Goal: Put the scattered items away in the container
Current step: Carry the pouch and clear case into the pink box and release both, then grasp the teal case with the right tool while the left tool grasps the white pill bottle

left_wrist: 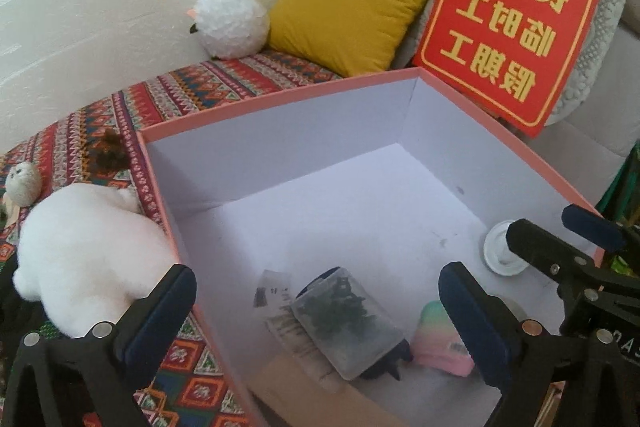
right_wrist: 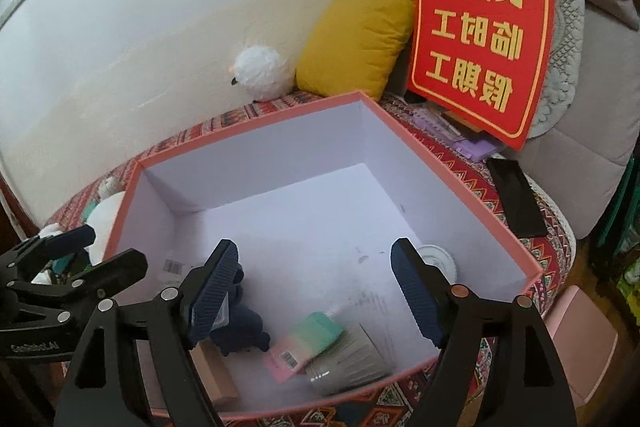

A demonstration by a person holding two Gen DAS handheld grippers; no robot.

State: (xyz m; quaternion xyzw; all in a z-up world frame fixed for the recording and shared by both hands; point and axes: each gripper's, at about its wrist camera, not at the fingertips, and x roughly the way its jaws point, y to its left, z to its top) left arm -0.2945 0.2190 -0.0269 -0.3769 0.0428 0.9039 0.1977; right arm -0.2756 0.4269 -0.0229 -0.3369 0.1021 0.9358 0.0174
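A pink box (left_wrist: 280, 95) with a white inside stands on the patterned cloth. In it lie a clear jar (left_wrist: 344, 323) of dark green bits, a pastel pouch (left_wrist: 438, 343), a white round disc (left_wrist: 500, 247), a paper card (left_wrist: 272, 289) and a brown carton (left_wrist: 304, 391). The right wrist view adds a grey ribbed cup (right_wrist: 348, 359) and a dark blue object (right_wrist: 244, 331). My left gripper (left_wrist: 320, 303) hangs open over the box's near left corner, holding nothing. My right gripper (right_wrist: 316, 287) is open and empty above the box's near side. Outside the box at the left lies a white plush toy (left_wrist: 88, 247).
A small grey owl figure (left_wrist: 24, 183) and a brown pinecone-like thing (left_wrist: 108, 147) lie left of the box. A white fluffy ball (left_wrist: 232, 23), a yellow cushion (left_wrist: 352, 11) and a red sign (left_wrist: 516, 7) stand behind. A black phone (right_wrist: 516, 195) and purple notebook (right_wrist: 472, 143) lie to the right.
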